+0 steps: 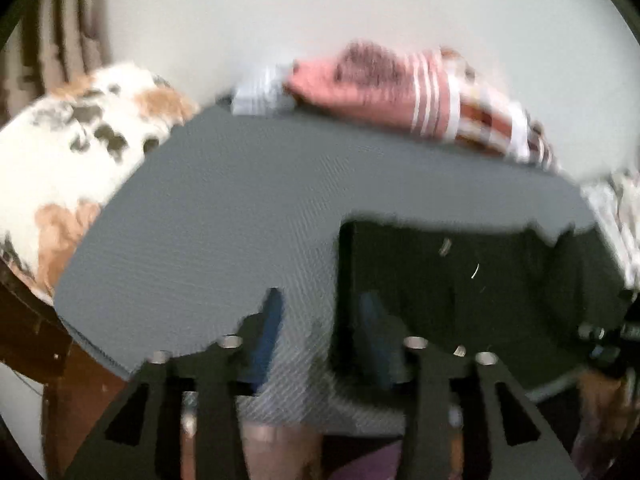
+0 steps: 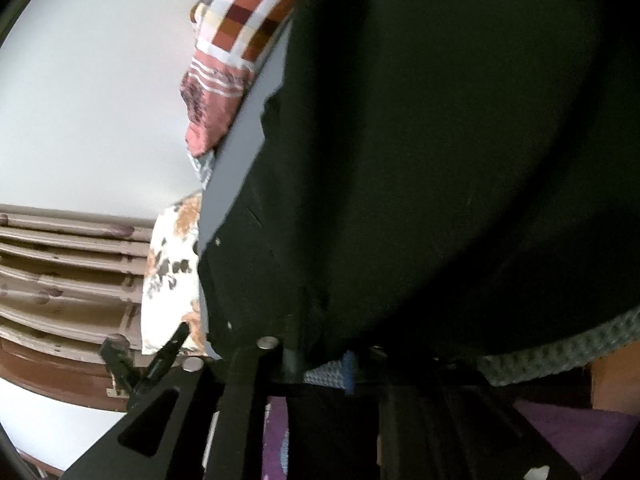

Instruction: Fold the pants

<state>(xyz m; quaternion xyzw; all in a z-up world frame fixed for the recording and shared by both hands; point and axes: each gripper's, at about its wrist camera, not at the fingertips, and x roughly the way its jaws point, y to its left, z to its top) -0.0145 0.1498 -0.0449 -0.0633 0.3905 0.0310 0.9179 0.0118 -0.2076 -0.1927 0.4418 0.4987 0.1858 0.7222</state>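
Pants [image 1: 460,280] on bed [image 1: 224,200], pillows [image 1: 384,88] behind

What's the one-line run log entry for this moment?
task: fold pants | left gripper: open, over grey bed cover, beside dark pants | right gripper: at pants edge, grip unclear | fold: unfinished

no readable text, labels, brands or nos. in either view, pics too blurred, pillows show patterns only
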